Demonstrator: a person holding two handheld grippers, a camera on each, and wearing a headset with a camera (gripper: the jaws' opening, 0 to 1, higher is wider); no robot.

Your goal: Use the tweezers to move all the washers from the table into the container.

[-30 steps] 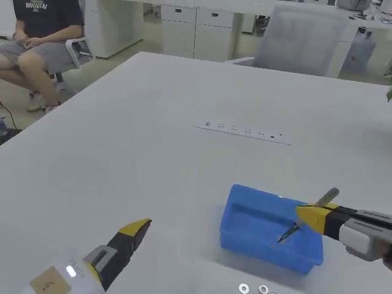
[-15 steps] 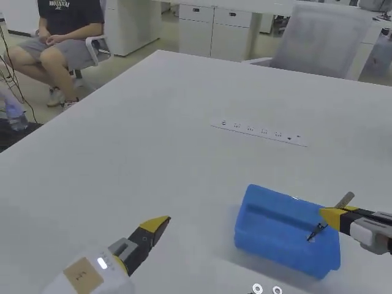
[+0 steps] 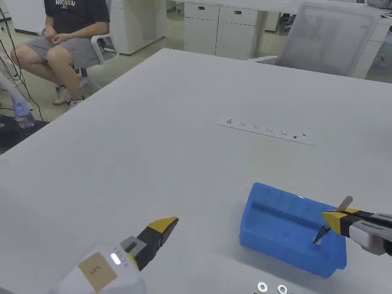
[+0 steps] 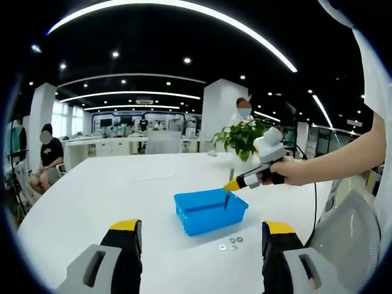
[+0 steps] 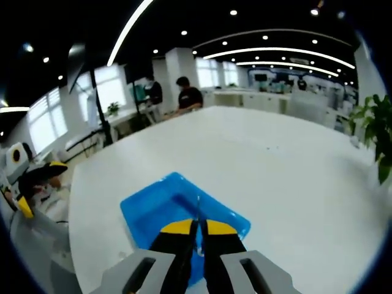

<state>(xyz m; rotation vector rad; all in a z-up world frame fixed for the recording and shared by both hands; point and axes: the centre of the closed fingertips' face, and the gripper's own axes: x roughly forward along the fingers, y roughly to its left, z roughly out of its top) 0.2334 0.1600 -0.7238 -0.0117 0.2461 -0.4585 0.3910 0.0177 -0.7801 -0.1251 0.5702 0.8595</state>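
Just ahead of the jaws of the right gripper (image 3: 334, 215), the container (image 3: 288, 229) is plain bright blue on a plain pale grey-white table (image 3: 153, 141). That gripper and the left gripper (image 3: 162, 226) have black jaws with yellow tips. The washers (image 3: 262, 286) are silvery, and the tweezers (image 3: 320, 233) between the right jaws look dark.

Most of the white table (image 3: 153, 141) lies bare: a broad open stretch runs from the left gripper (image 3: 164, 225) rightward to the blue container (image 3: 288, 229), and beyond it to the far edge. Only a low outlet strip (image 3: 264, 131) crosses that middle ground. The container's walls rise at the near right, and the tweezers (image 3: 321, 233) in the right gripper (image 3: 334, 217) slant down over its right end. The washers (image 3: 271, 288) lie just in front of its near wall, open from the near side. A chair (image 3: 331, 37) and a seated person (image 3: 67, 30) stay well off the table.
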